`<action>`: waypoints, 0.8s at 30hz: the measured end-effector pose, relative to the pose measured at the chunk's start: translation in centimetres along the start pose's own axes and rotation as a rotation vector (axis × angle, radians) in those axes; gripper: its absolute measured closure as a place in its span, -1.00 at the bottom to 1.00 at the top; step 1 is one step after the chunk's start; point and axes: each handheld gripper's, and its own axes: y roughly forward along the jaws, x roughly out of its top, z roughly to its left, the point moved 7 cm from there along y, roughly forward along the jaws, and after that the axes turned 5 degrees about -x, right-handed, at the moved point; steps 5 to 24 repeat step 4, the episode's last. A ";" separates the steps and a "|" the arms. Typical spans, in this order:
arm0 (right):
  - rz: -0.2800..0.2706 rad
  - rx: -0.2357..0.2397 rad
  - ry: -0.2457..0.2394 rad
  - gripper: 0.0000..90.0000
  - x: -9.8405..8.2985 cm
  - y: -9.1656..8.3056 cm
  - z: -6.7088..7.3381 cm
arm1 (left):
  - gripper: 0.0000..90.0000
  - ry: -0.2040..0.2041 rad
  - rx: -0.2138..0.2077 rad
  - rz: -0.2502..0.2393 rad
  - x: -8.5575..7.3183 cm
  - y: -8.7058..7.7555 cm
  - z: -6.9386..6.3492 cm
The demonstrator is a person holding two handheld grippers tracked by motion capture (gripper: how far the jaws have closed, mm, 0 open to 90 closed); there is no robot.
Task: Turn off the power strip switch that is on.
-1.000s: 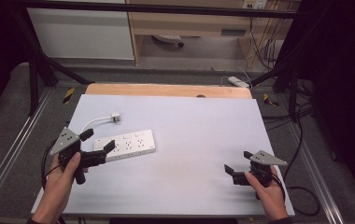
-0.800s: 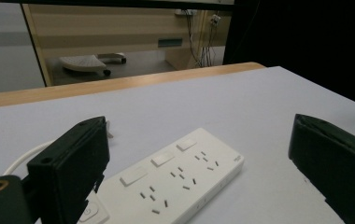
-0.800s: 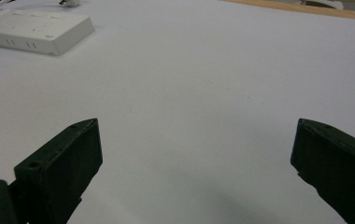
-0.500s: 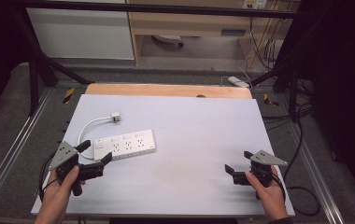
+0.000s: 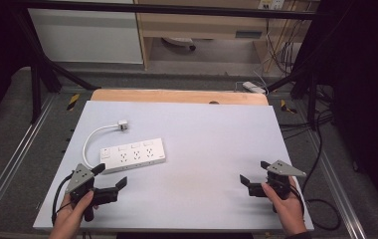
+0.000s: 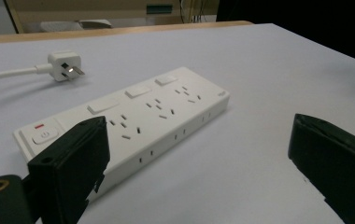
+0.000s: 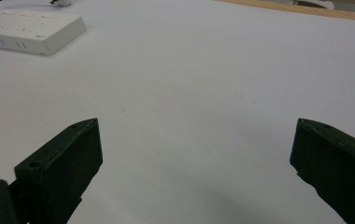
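Observation:
A white power strip lies flat on the left half of the white tabletop. Its white cord curls to a plug lying just behind it. My left gripper is open and empty just in front of the strip's near left end, close to it but apart. In the left gripper view the strip and plug lie ahead of the wide-spread jaws of my left gripper. My right gripper is open and empty near the front right edge. In the right gripper view, my right gripper faces bare table, with the strip far off.
A wooden strip borders the table's far edge. Metal rails run along both sides. Cables trail on the floor at the right, and a white adapter lies on the floor beyond the far right corner.
My left gripper has drawn back from the strip's left end toward the table's near edge. The right gripper and the strip have not moved.

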 end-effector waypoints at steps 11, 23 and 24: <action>0.021 -0.026 0.012 -0.94 -0.3 0.2 -0.4 | -0.87 0.001 -0.022 0.021 -0.6 0.4 -0.5; 0.021 -0.026 0.012 -0.94 -0.3 0.2 -0.4 | -0.87 0.001 -0.022 0.021 -0.6 0.4 -0.5; 0.021 -0.026 0.012 -0.94 -0.3 0.2 -0.4 | -0.87 0.001 -0.022 0.021 -0.6 0.4 -0.5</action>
